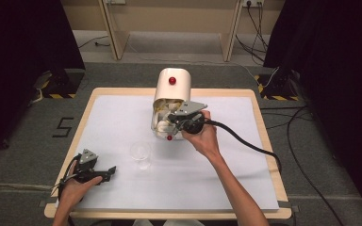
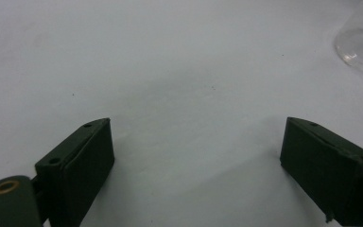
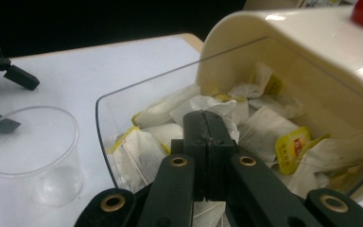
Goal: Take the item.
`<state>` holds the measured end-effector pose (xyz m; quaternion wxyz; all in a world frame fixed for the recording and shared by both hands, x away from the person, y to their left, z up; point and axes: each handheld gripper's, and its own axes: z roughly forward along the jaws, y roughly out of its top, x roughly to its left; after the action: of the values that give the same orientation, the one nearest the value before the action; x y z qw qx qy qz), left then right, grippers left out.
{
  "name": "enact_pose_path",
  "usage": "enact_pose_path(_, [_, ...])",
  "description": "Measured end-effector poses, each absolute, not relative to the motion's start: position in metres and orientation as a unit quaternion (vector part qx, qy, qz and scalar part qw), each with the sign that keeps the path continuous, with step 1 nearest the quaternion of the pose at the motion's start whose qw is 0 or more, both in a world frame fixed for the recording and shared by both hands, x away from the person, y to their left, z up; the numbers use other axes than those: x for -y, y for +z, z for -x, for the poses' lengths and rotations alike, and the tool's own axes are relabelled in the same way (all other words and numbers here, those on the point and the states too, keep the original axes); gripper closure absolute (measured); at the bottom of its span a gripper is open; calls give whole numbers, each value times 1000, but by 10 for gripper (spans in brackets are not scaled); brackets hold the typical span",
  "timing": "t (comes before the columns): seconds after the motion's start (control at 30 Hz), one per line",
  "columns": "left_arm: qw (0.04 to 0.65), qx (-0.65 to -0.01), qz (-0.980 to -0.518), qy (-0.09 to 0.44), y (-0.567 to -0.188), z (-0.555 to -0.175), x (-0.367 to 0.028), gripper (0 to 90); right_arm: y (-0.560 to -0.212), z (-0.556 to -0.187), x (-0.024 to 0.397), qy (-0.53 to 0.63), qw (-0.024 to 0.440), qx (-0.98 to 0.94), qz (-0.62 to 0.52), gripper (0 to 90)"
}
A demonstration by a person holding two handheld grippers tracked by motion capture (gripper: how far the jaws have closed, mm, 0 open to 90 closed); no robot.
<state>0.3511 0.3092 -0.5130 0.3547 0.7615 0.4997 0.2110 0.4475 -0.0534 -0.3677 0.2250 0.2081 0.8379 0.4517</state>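
A cream dispenser box (image 1: 179,92) with a red knob (image 1: 172,80) stands at the back middle of the white mat. Its clear front flap (image 3: 105,142) is swung open onto several tea bags (image 3: 260,127) with yellow tags. My right gripper (image 1: 170,117) reaches into that opening. Its jaws (image 3: 208,118) are pressed together, and the tips bite into a white tea bag (image 3: 220,108). A clear plastic cup (image 1: 140,153) stands in front of the box. At the front left my left gripper (image 1: 104,173) lies on the mat, open with nothing between its jaws (image 2: 194,142).
The white mat (image 1: 217,174) covers a wooden table (image 1: 264,136). A black cable (image 1: 245,141) trails from the right gripper across the mat to the right. The cup's base (image 2: 361,49) lies just off the left gripper's right jaw.
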Motion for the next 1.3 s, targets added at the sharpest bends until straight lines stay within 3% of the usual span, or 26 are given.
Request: enact_pose_path(1.3, [355,-500,-762,211,-513,-351,-309,94,-319,-421,59,543,228,-790,-169,900])
